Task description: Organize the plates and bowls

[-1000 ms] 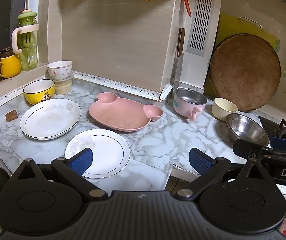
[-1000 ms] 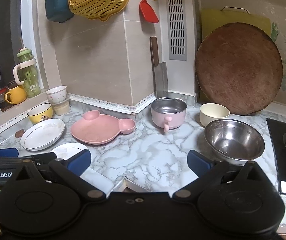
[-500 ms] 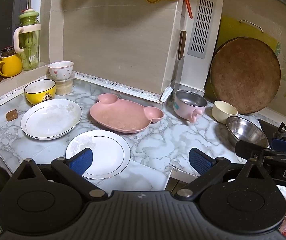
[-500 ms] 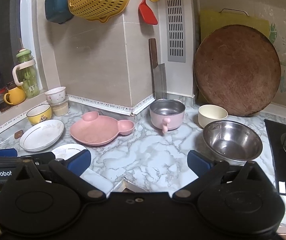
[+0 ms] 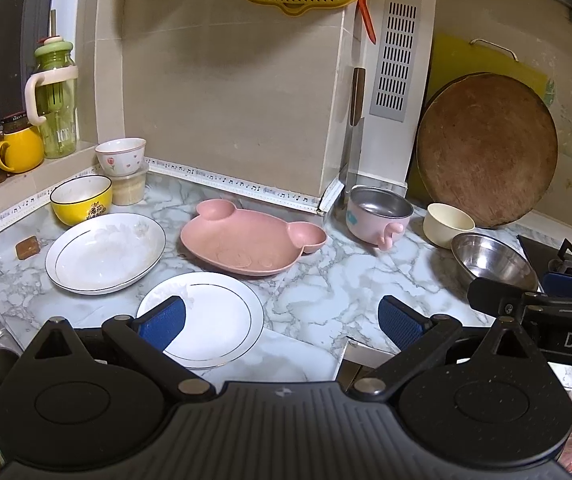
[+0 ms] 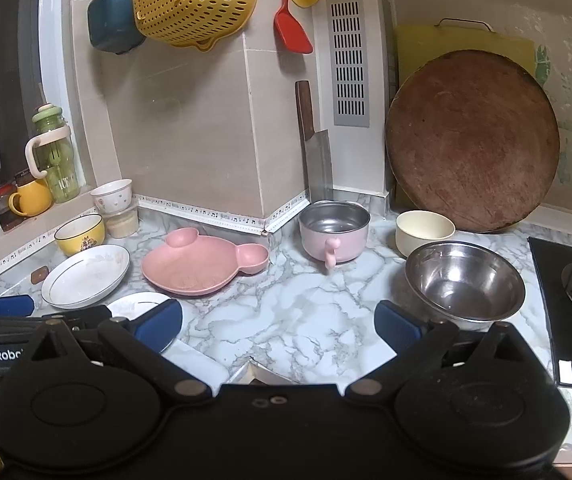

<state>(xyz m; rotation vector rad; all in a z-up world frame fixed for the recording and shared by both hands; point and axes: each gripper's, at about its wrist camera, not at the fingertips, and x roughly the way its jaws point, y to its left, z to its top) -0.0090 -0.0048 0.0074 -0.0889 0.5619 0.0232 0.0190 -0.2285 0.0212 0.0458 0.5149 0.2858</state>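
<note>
We hold both the left gripper (image 5: 281,318) and the right gripper (image 6: 277,320) released and empty above the near edge of the marble counter (image 5: 326,280). The small white plate (image 5: 213,316) lies nearest, on the left, with the deeper white plate (image 5: 105,252) just behind it and the pink bear plate (image 5: 245,240) in the middle. They look like glazed ceramic, so stiff, slippery and fragile; we think the rim is the place to pinch. The steel bowl (image 6: 464,280) on the right should be light. The room is a tight kitchen corner.
</note>
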